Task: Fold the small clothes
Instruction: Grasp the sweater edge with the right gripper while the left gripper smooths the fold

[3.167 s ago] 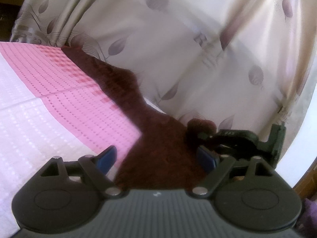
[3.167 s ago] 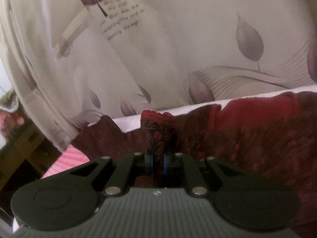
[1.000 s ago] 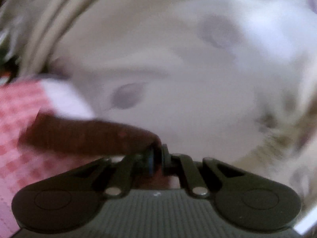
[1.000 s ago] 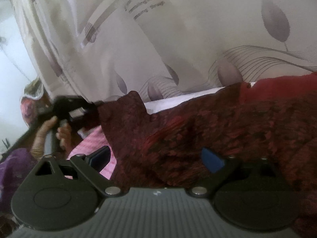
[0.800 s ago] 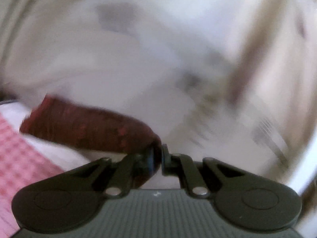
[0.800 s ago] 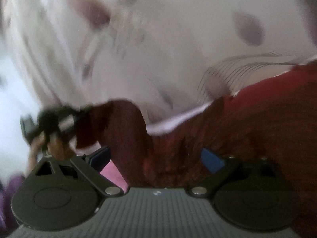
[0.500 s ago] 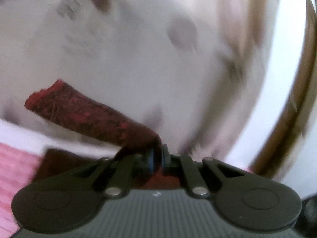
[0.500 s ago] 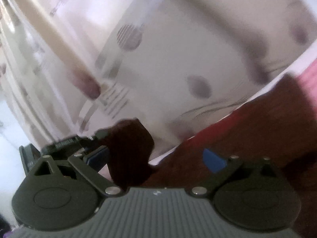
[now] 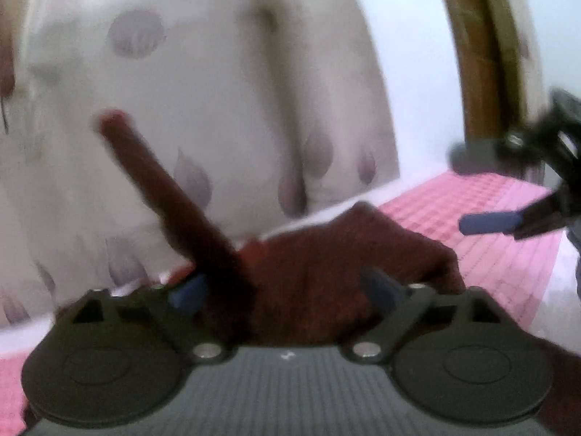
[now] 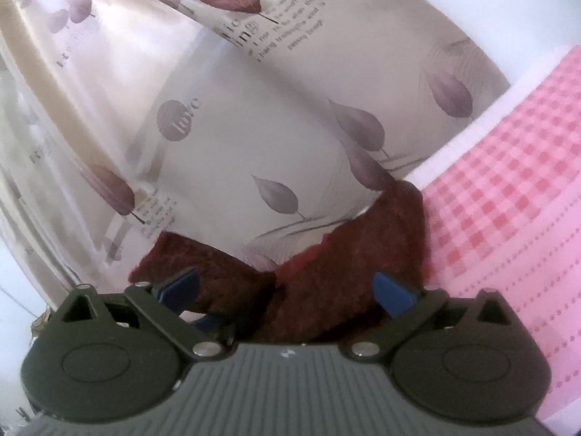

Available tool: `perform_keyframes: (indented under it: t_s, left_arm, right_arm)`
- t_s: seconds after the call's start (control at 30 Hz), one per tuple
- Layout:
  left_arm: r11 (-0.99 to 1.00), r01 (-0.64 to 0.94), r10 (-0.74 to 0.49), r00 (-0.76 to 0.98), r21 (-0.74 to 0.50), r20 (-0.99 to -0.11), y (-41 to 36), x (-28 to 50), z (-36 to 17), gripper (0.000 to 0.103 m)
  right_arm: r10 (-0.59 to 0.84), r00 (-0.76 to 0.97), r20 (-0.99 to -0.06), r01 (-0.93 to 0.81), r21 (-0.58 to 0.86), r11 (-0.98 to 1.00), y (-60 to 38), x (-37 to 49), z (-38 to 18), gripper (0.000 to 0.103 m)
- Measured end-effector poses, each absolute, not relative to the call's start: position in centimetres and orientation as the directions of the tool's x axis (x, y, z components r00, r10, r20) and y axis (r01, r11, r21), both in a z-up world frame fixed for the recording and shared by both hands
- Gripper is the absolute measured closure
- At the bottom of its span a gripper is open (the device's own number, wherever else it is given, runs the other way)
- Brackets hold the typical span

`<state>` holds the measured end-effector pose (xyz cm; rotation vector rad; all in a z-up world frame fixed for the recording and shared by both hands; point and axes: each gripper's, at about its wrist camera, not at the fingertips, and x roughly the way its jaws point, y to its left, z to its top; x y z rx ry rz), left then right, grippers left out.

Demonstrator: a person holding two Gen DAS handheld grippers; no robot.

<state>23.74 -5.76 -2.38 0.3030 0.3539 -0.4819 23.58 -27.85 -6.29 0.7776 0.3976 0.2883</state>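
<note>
Right wrist: crumpled dark-red knitted garment [image 10: 326, 283].

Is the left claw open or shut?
Open. The left claw has just been opening; its blue pads stand apart, dark red cloth loose between.

A pale, glossy curtain [image 10: 254, 116] printed with mauve leaves, a round "love" mark and lines of small text fills the upper left and middle of the right wrist view, catching soft daylight along its folds. At the right of that frame lies a pink-and-white checked bedsheet [image 10: 508, 189], with a plain white wall [image 10: 490, 7] above it. In the blurred left wrist view, a brown wooden frame [image 9: 479, 54] stands at the upper right.
</note>
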Motion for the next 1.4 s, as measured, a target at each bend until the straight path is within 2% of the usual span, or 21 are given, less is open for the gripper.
perform_keyframes:
  t_s: [0.23, 0.3, 0.47, 0.57, 0.63, 0.77, 0.87, 0.9, 0.93, 1.0, 1.1, 1.13, 1.23, 1.4]
  left_arm:
    - [0.836, 0.526, -0.441, 0.813, 0.155, -0.381, -3.9, 20.7, -0.6, 0.009]
    - [0.867, 0.493, -0.43, 0.815, 0.073, -0.388, -1.9, 20.6, 0.1, 0.009]
    - [0.92, 0.306, -0.386, 0.817, -0.246, -0.427, 6.2, 20.7, 0.1, 0.009]
    - [0.916, 0.196, -0.345, 0.829, -0.351, -0.44, 10.5, 20.7, -2.0, 0.009]
    - [0.906, 0.147, -0.331, 0.832, -0.397, -0.445, 12.5, 20.7, -3.7, 0.009]
    - [0.895, 0.109, -0.315, 0.842, -0.433, -0.437, 14.0, 20.7, -6.2, 0.009]
    - [0.897, 0.098, -0.309, 0.836, -0.432, -0.453, 14.0, 20.6, -7.6, 0.009]
    - [0.888, 0.104, -0.325, 0.832, -0.448, -0.45, 14.0, 20.5, -7.9, 0.009]
    - [0.885, 0.121, -0.336, 0.834, -0.449, -0.438, 14.0, 20.5, -7.7, 0.009]
    - [0.894, 0.133, -0.323, 0.852, -0.428, -0.411, 13.8, 19.9, -7.3, 0.009]
    - [0.892, 0.135, -0.318, 0.866, -0.431, -0.386, 14.0, 19.5, -7.2, 0.009]
    - [0.888, 0.134, -0.317, 0.872, -0.439, -0.374, 14.2, 19.4, -7.3, 0.009]
    - [0.879, 0.118, -0.317, 0.868, -0.462, -0.381, 14.5, 19.6, -7.4, 0.009]
    - [0.864, 0.087, -0.317, 0.858, -0.496, -0.403, 15.0, 20.1, -7.9, 0.009]
  right_arm:
    - [0.381, 0.897, -0.225, -0.104, 0.731, 0.675, -28.8, 23.0, -5.2, 0.002]
    - [0.376, 0.897, -0.234, -0.104, 0.714, 0.692, -29.1, 23.0, -4.8, 0.002]
    - [0.402, 0.873, -0.276, -0.081, 0.731, 0.677, -30.0, 24.0, -5.1, 0.001]
    - [0.377, 0.868, -0.323, -0.052, 0.696, 0.716, -30.4, 24.7, -5.4, 0.003]
    - [0.394, 0.857, -0.331, -0.063, 0.693, 0.718, -30.6, 25.4, -5.7, 0.011]
    - [0.411, 0.821, -0.397, -0.068, 0.646, 0.761, -29.6, 27.3, -6.1, 0.018]
    - [0.365, 0.763, -0.533, -0.057, 0.507, 0.86, -27.4, 29.0, -6.6, 0.029]
    - [0.354, 0.748, -0.562, -0.061, 0.472, 0.879, -26.8, 29.5, -6.9, 0.041]
    - [0.334, 0.734, -0.591, -0.058, 0.436, 0.898, -26.3, 29.9, -7.0, 0.058]
    - [0.311, 0.737, -0.599, -0.06, 0.4, 0.914, -25.9, 30.2, -6.9, 0.082]
    - [0.304, 0.778, -0.549, -0.108, 0.36, 0.927, -25.7, 30.3, -5.5, 0.086]
    - [0.293, 0.796, -0.529, -0.113, 0.347, 0.931, -25.8, 30.3, -4.8, 0.093]
    - [0.265, 0.845, -0.464, -0.12, 0.318, 0.94, -26.8, 30.6, -3.0, 0.094]
    - [0.247, 0.812, -0.529, -0.076, 0.324, 0.943, -27.9, 31.9, -5.5, 0.094]
